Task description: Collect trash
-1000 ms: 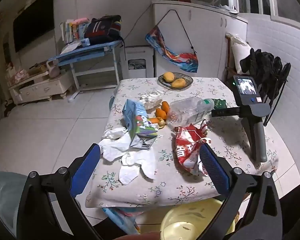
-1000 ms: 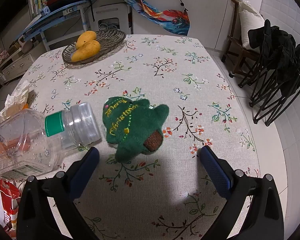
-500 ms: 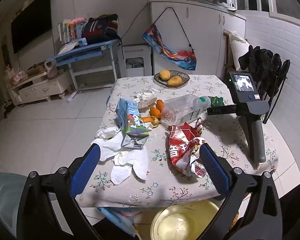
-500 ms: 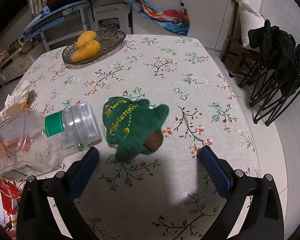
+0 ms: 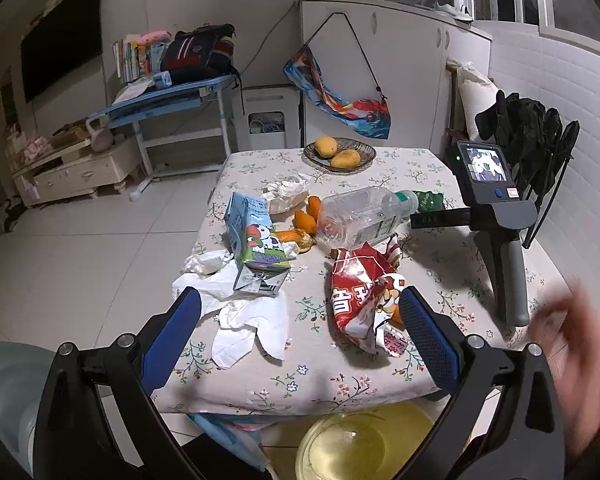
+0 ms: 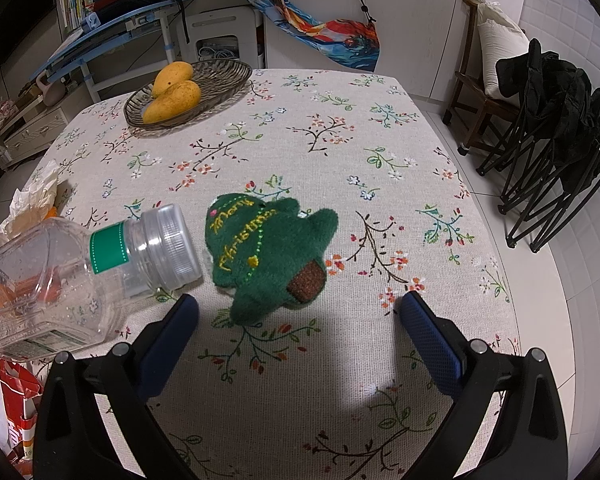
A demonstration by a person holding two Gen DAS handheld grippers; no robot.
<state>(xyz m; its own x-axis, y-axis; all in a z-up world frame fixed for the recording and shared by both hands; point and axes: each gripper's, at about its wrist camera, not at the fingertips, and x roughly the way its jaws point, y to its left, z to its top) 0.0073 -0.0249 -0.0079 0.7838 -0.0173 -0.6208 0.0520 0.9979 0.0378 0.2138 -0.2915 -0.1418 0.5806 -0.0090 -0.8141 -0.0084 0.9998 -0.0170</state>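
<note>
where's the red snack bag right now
In the left wrist view the red snack bag lies crumpled near the table's front edge, just before the plastic bottle, right of the milk carton.

Mid-frame, a crumpled red snack bag [image 5: 364,300], tipped milk carton [image 5: 254,250], white tissues [image 5: 244,312], orange peels [image 5: 300,226] and clear bottle [image 5: 364,216] lie scattered.

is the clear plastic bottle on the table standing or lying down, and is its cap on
Lying on its side. The bottle rests lengthwise on the tablecloth, cap on, pointing sideways.
</note>
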